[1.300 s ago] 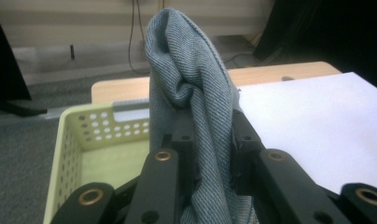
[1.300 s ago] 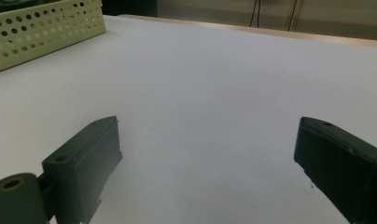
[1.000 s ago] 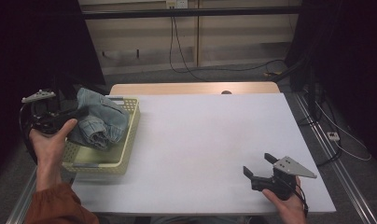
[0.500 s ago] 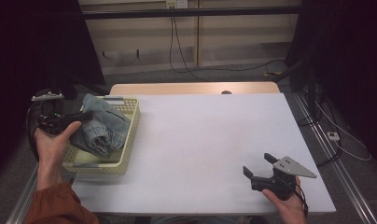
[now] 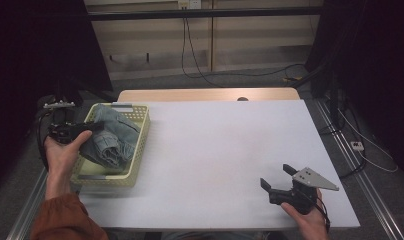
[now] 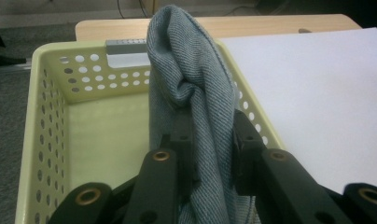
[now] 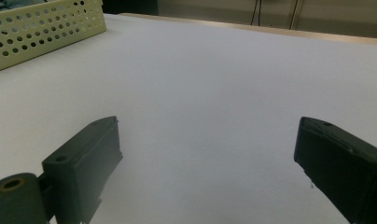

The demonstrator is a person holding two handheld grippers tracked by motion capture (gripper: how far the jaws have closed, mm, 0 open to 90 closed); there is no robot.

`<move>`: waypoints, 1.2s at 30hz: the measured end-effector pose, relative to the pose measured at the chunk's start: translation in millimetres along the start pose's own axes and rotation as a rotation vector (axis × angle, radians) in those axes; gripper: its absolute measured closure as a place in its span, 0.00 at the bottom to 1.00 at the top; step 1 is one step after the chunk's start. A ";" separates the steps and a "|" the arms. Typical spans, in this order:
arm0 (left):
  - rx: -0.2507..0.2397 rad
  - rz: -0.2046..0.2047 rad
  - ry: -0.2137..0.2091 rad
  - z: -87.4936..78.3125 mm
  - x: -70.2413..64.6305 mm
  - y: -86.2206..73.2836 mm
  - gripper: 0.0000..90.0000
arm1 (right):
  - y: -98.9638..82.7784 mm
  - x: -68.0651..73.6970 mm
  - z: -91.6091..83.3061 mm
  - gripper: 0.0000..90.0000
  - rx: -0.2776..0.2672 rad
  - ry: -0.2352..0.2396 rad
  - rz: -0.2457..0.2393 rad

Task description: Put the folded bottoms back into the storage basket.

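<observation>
Denim, a bunched pair of jeans (image 6: 191, 88), sits pinched between the closed left tongs (image 6: 210, 140) over the pale yellow basket (image 5: 135, 165) at the tabletop's nine o'clock. A good finish would be to lower the cloth fully inside the rim before letting go, so no fold drapes over the wall. The right tongs (image 5: 280, 179) rest wide open and empty at five o'clock. The tabletop (image 5: 225, 150) is plain white; cables trail across the grey floor (image 5: 230, 80) at twelve o'clock.
</observation>
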State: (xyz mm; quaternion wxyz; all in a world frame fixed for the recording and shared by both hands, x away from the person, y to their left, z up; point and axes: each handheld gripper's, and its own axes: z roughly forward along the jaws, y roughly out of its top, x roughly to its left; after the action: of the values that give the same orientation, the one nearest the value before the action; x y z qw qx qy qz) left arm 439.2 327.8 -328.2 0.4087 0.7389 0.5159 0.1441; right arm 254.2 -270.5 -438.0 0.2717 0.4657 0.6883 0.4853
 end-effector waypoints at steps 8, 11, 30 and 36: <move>0.016 0.020 0.078 2.8 3.7 -1.1 0.82 | 0.0 0.4 -0.1 0.08 0.002 0.000 -0.001; 0.021 0.015 0.085 4.9 6.9 -2.0 0.82 | -0.2 0.3 0.5 0.08 0.004 0.000 -0.001; 0.027 0.025 0.170 16.2 13.2 -5.5 0.81 | -0.2 0.7 0.3 0.08 0.003 0.002 -0.004; 0.028 0.023 0.177 19.4 15.7 -6.7 0.80 | -0.2 0.7 0.1 0.08 0.003 0.001 -0.003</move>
State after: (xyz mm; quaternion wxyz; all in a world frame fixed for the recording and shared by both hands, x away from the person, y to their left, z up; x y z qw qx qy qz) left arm 453.9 333.7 -348.6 0.3495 0.7348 0.5434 0.2064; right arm 254.0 -269.8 -438.2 0.2714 0.4647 0.6900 0.4840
